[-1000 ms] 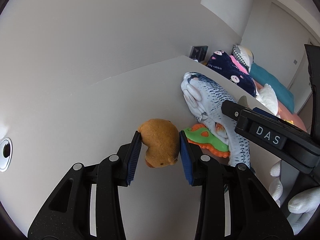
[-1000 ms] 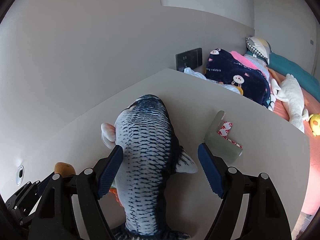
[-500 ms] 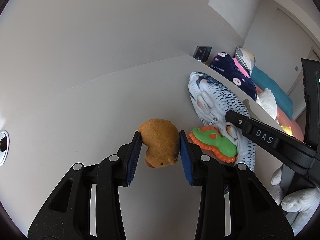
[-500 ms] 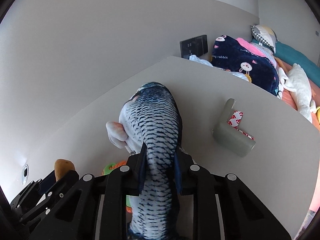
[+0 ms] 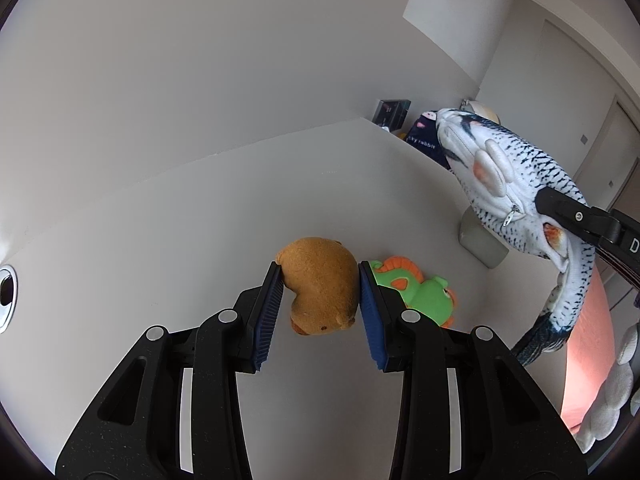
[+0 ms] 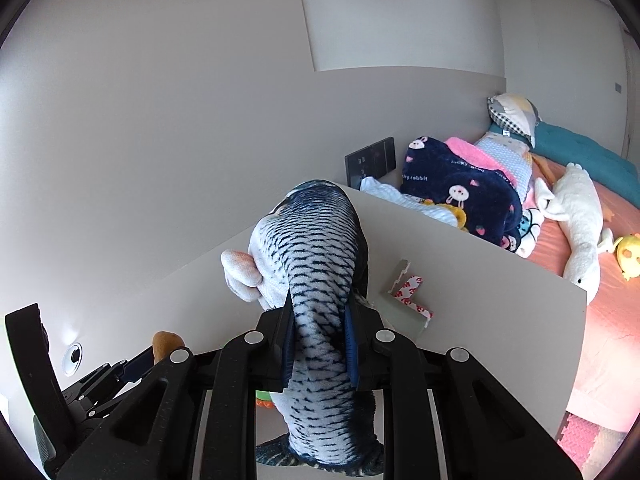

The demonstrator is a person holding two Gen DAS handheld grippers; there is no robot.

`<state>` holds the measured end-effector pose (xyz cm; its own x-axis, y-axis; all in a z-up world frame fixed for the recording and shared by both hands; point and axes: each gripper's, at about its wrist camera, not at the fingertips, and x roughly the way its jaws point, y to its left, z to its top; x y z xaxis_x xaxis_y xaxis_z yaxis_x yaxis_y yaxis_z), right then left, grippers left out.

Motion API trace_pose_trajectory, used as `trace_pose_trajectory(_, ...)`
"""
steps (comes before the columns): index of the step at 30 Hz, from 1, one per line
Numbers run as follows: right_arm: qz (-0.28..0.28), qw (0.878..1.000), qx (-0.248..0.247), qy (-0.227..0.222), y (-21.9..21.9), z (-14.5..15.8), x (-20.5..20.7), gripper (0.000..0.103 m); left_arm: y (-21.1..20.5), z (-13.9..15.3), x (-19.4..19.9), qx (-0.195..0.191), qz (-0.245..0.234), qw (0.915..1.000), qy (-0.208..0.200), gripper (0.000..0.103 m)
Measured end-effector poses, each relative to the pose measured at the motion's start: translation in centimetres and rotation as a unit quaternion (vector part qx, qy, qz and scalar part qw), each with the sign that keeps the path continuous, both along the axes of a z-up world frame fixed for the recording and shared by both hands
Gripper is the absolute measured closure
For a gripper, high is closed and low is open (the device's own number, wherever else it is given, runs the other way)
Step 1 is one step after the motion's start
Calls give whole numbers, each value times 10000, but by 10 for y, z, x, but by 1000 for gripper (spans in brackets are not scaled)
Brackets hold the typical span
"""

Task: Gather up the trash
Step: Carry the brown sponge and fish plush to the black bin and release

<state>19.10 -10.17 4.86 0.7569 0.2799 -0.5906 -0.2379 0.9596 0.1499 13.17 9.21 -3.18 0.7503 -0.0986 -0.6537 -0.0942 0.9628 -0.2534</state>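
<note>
My left gripper (image 5: pixel 320 304) has its jaws closed on the brown plush toy (image 5: pixel 322 286), held just above the table (image 5: pixel 200 208), and my right gripper (image 6: pixel 318 338) has its jaws pressed narrow around the middle of the fish plush (image 6: pixel 316 264), lifted clear of the table. Both seem soft and light, so the fish bends and hangs down behind my jaws; I think a grip near its middle is best. The green toy (image 5: pixel 420 292) lies on the table just right of my left jaws.

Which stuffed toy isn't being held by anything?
The green and orange toy. It lies on the table untouched. The brown plush sits between the left gripper's jaws, and the fish plush is clamped by the right gripper.
</note>
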Motion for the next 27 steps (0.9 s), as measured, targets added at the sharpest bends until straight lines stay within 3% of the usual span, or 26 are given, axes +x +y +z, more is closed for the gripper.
trace_pose_trajectory(12,-270,9993,203,-138,-49,23,-50,81,-43,44,-38,170,-423,9986,-250,66)
trace_pose_trajectory(27,-614,9970,376,-277,-109,31,-128,80,-110,63,-94,244,-900,9951,-317,66)
